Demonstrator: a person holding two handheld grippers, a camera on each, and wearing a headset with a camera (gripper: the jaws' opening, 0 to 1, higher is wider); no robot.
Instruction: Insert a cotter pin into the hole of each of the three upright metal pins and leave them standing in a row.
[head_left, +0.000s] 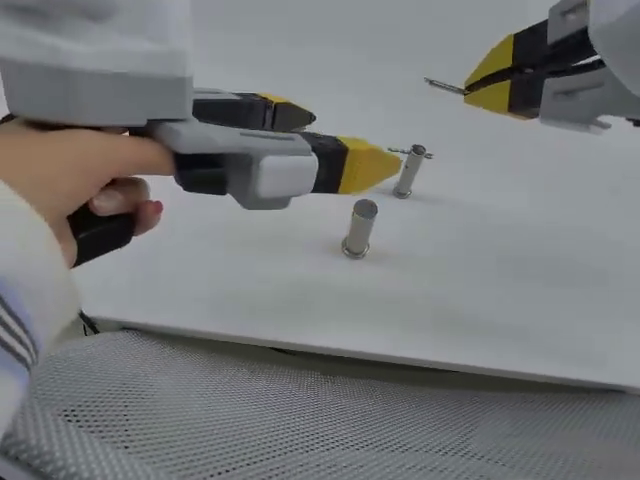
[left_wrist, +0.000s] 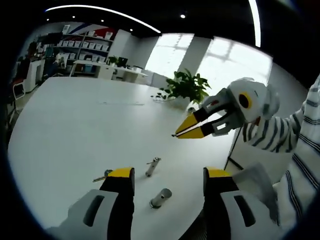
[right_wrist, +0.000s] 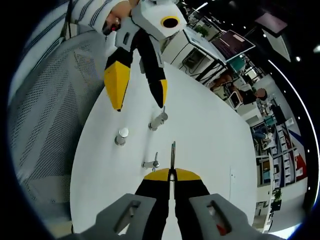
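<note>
Right claw (right_wrist: 171, 175) clamped on a cotter pin (right_wrist: 173, 154), tip sticking out forward; left claw (left_wrist: 169, 174) jaws apart, holding nothing. Bare metal pin (right_wrist: 121, 136) stands on the counter (right_wrist: 210, 130) ahead-left of right claw, just in front of left claw. Best bet: steady it with left claw, line cotter tip with its hole, push straight.

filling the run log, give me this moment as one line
left gripper open, empty | right gripper shut on cotter pin, raised above table | three metal pins upright

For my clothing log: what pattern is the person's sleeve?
The sleeve is white with dark stripes, best seen in the left gripper view.
</note>
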